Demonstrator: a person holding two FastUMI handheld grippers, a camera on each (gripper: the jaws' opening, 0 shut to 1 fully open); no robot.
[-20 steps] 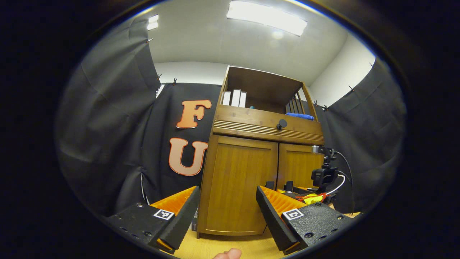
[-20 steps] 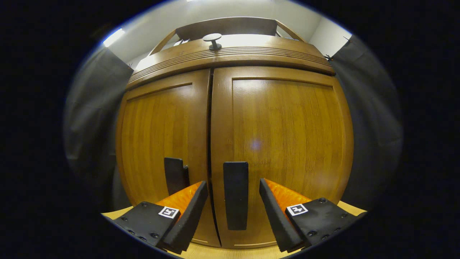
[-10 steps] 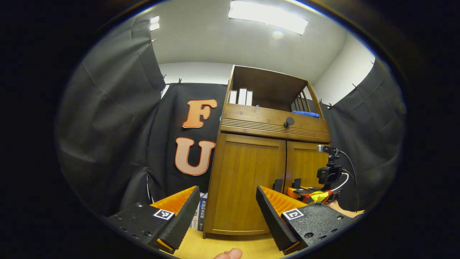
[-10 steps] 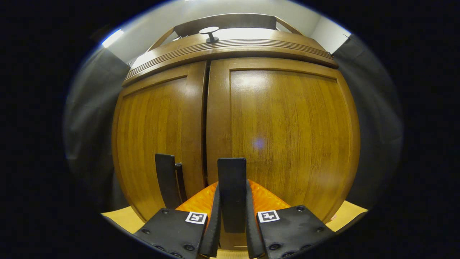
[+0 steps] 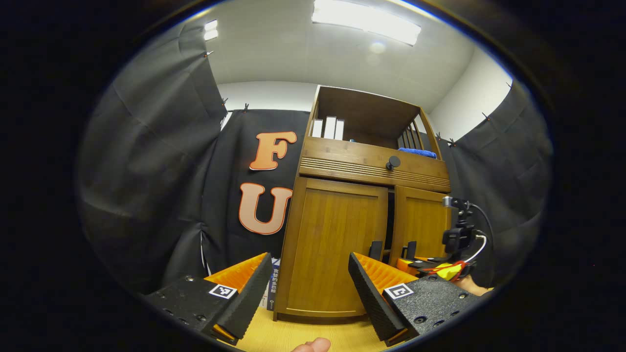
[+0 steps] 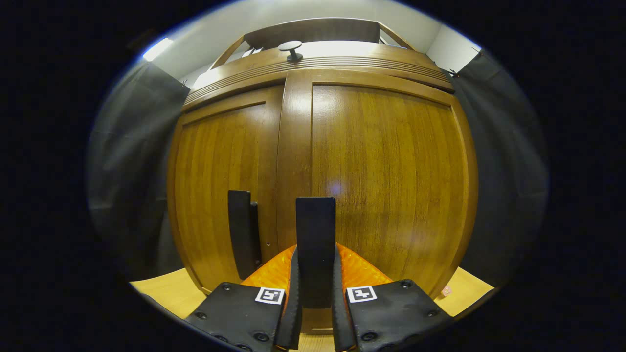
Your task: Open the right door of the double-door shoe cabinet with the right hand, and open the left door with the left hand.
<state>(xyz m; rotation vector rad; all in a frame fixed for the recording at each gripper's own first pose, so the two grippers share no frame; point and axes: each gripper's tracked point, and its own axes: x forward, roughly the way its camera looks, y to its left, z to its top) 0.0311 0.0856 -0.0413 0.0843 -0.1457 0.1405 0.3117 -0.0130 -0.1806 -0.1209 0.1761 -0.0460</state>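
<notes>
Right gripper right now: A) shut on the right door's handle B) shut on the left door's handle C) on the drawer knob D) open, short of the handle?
A: the right gripper has both fingers pressed on the right door's handle, and the right door stands slightly ajar.

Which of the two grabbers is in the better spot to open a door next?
The right. The right gripper is shut on the right door's handle, and that door stands slightly ajar, so it likely just needs pulling. The left gripper is open, well back from the cabinet.
</notes>
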